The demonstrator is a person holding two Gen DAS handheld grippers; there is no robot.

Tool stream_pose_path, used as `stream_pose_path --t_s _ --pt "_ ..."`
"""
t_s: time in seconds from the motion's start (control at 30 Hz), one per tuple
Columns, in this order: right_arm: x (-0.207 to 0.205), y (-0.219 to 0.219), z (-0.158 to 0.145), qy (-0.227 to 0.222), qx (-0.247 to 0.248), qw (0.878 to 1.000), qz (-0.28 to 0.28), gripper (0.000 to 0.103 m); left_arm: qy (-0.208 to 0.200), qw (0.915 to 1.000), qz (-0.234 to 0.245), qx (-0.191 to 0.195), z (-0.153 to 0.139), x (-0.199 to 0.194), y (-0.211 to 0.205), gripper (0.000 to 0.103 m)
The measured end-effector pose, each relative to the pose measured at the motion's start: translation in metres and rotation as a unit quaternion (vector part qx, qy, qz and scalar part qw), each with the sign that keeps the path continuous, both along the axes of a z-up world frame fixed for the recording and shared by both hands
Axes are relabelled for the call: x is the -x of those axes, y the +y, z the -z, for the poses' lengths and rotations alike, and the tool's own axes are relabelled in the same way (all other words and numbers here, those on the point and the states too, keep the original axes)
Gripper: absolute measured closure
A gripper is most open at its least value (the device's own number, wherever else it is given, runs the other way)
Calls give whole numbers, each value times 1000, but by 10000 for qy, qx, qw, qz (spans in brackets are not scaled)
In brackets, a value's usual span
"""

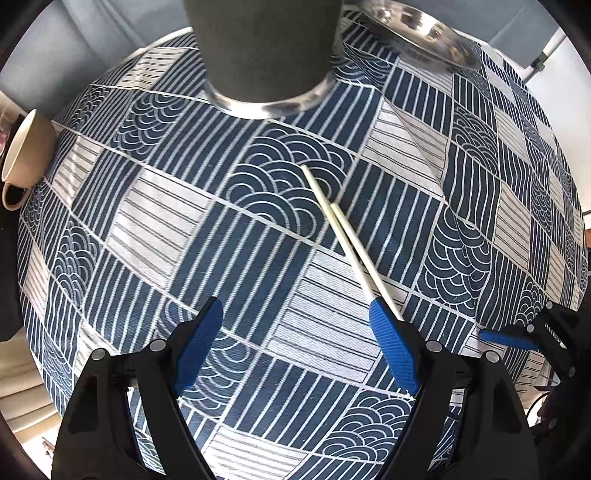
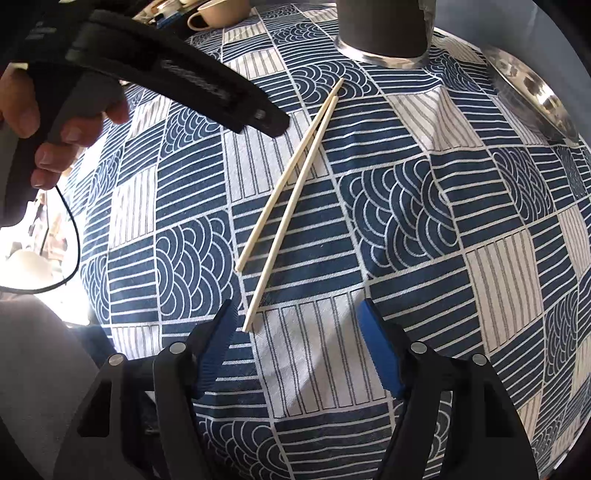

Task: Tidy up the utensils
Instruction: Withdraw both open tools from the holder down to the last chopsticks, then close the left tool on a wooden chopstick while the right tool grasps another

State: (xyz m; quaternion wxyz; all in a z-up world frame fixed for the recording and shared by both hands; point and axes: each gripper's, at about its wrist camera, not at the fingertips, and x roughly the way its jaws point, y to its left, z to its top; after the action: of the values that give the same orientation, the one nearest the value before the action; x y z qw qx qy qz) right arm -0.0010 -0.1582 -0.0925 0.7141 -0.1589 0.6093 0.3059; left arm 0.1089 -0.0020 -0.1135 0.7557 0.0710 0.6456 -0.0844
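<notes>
Chopsticks (image 2: 291, 184): two pale sticks lying flat on the worktop (image 2: 406, 221), side by side, crossing near their far ends and spreading apart toward the near ends. Far tips point toward a dark cylindrical container (image 2: 382, 26) with a clear base rim, standing upright on the cloth, apart from the sticks.

Right tool (image 2: 297, 317): above the near ends of the chopsticks, pointing steeply down. Jaws parted moderately, nothing gripped. The longer stick's near tip lies just inside the left blue pad (image 2: 221, 332); the shorter stick's tip lies ahead of that pad. Whether the pad touches the stick cannot be told.

Left tool (image 1: 295, 317): jaws spread wide, nothing between the pads, aimed down at bare cloth. In its own view the chopsticks (image 1: 343, 236) run past the tip of its right-side blue pad (image 1: 393, 350), outside the gap. A blue-tipped finger of the other tool shows at the right edge of this view.

Left hand (image 2: 55, 122): wrapped round its tool's handle, seen upper left in the right wrist view.

Surroundings: blue-and-white patterned cloth covers the worktop. A metal bowl (image 1: 417, 33) sits at the far right, well apart from the chopsticks. A cream cup (image 1: 22, 155) stands at the far left edge.
</notes>
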Motion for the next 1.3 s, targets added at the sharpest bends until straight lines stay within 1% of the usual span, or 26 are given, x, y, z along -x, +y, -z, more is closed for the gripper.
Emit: stream_pose_path --t_s 0.17,0.23,0.3,0.37,0.4,0.53,0.63,0.7,0.73,0.77,0.8,0.83,0.9,0.97,1.03,1.17,1.23,1.27,1.3 --pt "4 5 0 -189 148 9997 -68 45 103 9999 17 79 6 -1 -8 23" --pt "8 9 1 -292 267 9991 -153 46 132 9999 17 30 10 -2 -10 23" --pt "9 14 2 -307 307 9989 -182 46 177 9998 4 -19 15 -4 -13 21" --pt "11 17 3 -296 348 9988 -173 46 180 9998 -71 70 16 -5 -13 21" --pt "10 19 3 -276 363 9988 -151 45 167 9998 -82 50 17 -5 -15 21" --pt "10 23 5 -296 356 9988 -152 45 105 9997 129 -174 19 -4 -22 20" --pt "7 22 5 -319 449 9984 -157 47 100 9997 115 -199 20 -5 -28 20" --pt "3 18 4 -261 459 9985 -123 53 92 9997 156 -184 20 -3 -30 25" --pt "2 15 4 -242 456 9986 -103 55 76 9996 225 -173 18 -2 -31 29" --pt "0 13 4 -194 454 9988 -61 59 73 9995 267 -164 19 1 -30 31" --pt "-2 10 3 -181 457 9988 -38 63 76 9994 305 -155 18 2 -30 36" --pt "-3 7 3 -138 446 9989 -2 65 80 9993 337 -146 17 4 -28 40" --pt "-9 0 3 -79 435 9990 65 70 106 9991 370 -153 15 7 -24 46" --pt "-13 -6 2 -47 422 9990 133 75 133 9990 380 -169 14 10 -15 47" --pt "-18 -10 3 -8 420 9990 164 77 117 9988 439 -190 14 15 -9 47" --pt "-22 -20 5 22 482 9987 135 78 158 9988 429 -194 15 26 7 47" --pt "-20 -25 6 69 469 9988 123 81 150 9987 452 -195 16 31 12 48" --pt "-19 -24 4 115 456 9988 108 86 157 9986 455 -198 18 33 19 48" --pt "-17 -21 2 159 451 9988 73 91 175 9987 441 -197 17 35 21 51"
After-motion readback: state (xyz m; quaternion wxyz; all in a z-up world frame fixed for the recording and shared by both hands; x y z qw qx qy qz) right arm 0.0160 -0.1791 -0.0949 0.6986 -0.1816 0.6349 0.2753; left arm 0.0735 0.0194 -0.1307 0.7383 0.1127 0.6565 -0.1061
